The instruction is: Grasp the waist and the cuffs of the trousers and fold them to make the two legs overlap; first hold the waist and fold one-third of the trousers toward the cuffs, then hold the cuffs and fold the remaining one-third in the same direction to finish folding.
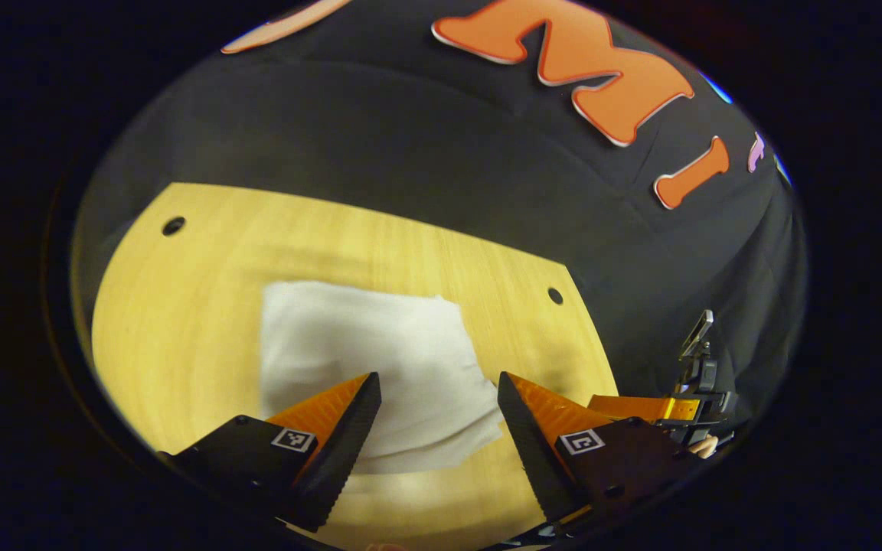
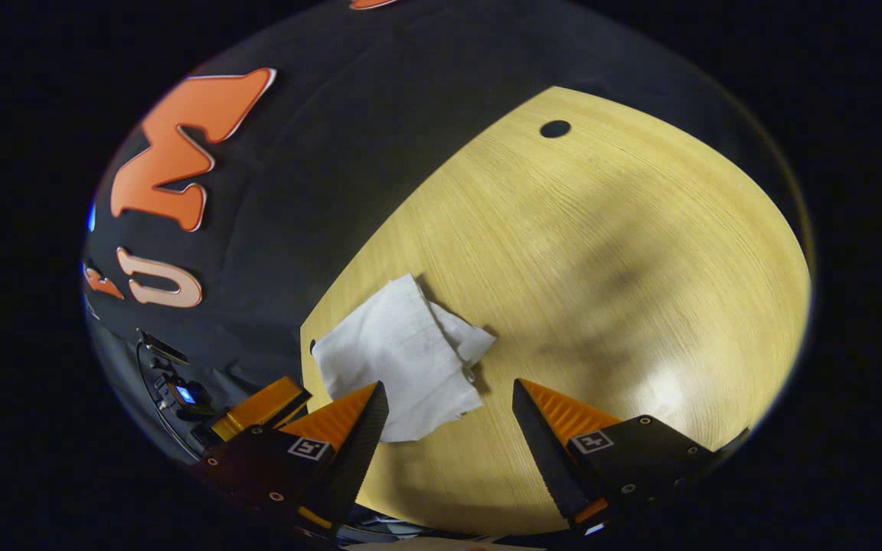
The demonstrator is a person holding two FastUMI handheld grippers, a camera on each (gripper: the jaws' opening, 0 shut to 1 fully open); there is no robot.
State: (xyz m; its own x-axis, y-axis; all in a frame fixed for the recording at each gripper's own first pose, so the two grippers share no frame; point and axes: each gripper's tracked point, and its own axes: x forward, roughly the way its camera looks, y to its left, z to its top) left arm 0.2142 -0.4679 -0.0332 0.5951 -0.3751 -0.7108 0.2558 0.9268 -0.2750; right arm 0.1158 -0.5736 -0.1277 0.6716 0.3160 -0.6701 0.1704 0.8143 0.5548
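Observation:
The white trousers (image 1: 372, 360) lie folded into a compact rectangle on the wooden table (image 1: 196, 306). In the left gripper view my left gripper (image 1: 439, 402) hovers above their near edge, fingers wide apart and holding nothing. Off to the right in that view, the other gripper (image 1: 697, 398) shows past the table's edge. In the right gripper view the folded trousers (image 2: 403, 356) lie near the table's left edge, with a loose corner sticking out to the right. My right gripper (image 2: 449, 409) stands open just beside them, nothing between its fingers.
The table (image 2: 602, 268) has round holes (image 2: 555, 128) near its corners, also a hole (image 1: 173, 226) at the far left and a hole (image 1: 555, 295) at the far right in the left gripper view. Black cloth walls surround the table.

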